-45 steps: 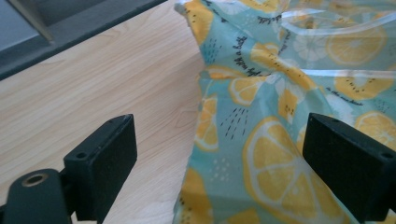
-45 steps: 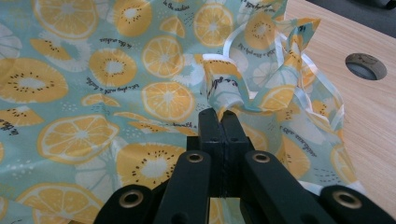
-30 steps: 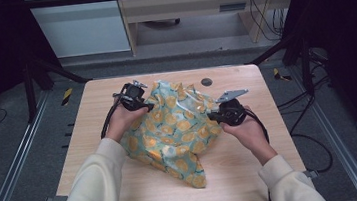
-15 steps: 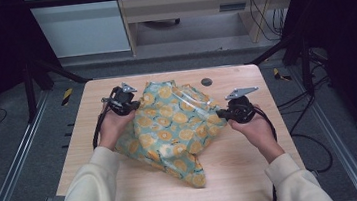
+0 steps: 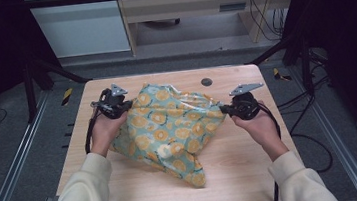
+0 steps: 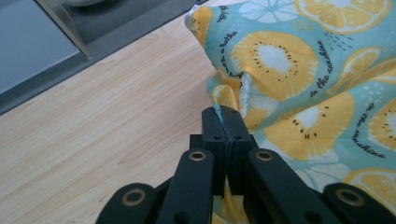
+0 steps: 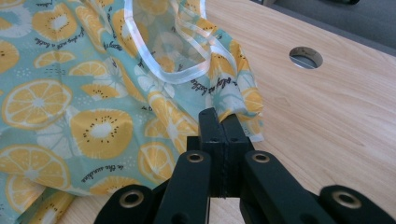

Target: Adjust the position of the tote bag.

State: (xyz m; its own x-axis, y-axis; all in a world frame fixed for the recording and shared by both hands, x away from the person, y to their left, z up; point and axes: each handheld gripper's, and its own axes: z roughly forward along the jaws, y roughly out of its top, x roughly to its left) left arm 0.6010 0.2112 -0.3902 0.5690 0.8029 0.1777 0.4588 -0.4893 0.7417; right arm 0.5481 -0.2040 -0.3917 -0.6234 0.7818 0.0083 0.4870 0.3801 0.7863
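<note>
A teal cloth (image 5: pixel 169 129) printed with orange and kiwi slices lies rumpled across the middle of the wooden counter (image 5: pixel 234 175), one corner trailing toward the near edge. The left claw (image 5: pixel 126 107) is clamped on the cloth's left edge — in the left gripper view its jaws are pressed together with a fold of the fabric pinched between them. The right claw (image 5: pixel 223 109) is clamped on the right edge, jaws tight on a bunched corner just below a white-trimmed hem (image 7: pixel 180 74). The cloth is stretched between the two claws. A round hole (image 5: pixel 206 82) sits in the counter beyond the cloth — well apart from both hands.
</note>
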